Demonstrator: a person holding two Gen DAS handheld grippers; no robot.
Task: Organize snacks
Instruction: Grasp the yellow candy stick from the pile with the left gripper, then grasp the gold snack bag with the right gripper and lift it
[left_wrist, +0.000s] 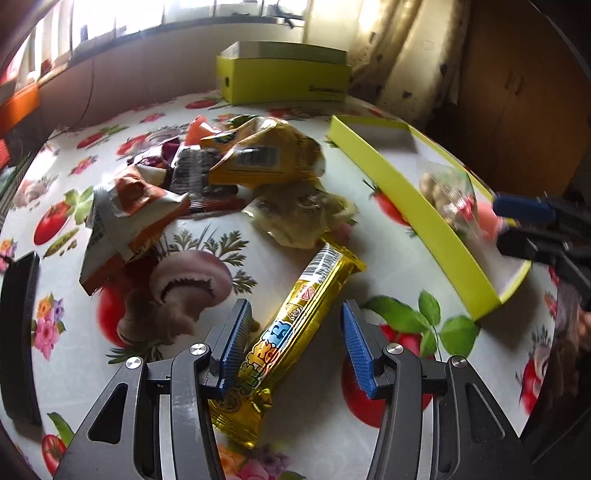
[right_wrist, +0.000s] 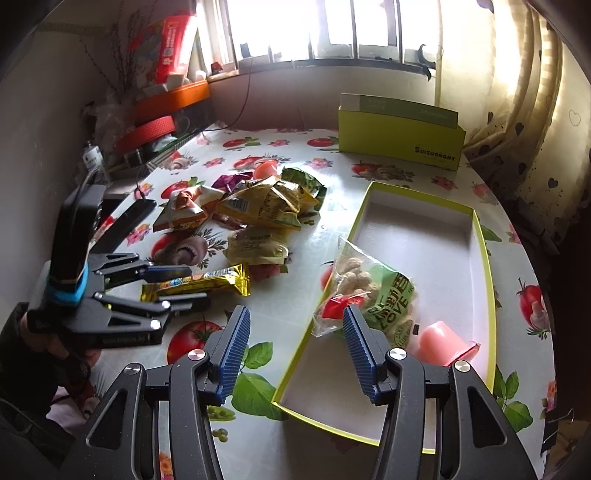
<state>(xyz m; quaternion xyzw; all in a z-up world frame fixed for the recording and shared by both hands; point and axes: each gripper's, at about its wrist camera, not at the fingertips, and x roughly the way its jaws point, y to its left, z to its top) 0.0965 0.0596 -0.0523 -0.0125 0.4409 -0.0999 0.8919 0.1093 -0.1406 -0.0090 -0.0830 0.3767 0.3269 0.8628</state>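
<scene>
Left gripper (left_wrist: 291, 347) lining up on gold snack bar (left_wrist: 295, 325), jaws wide, bar between them but not pinched

Bar lies on the tablecloth just beside the snack pile (left_wrist: 207, 173); right gripper (right_wrist: 291, 350) open, empty, near the yellow-green tray (right_wrist: 484, 266) holding a peanut bag (right_wrist: 365, 291) and pink jelly cup (right_wrist: 439, 341). Next likely: lower, close on bar, carry to tray
</scene>
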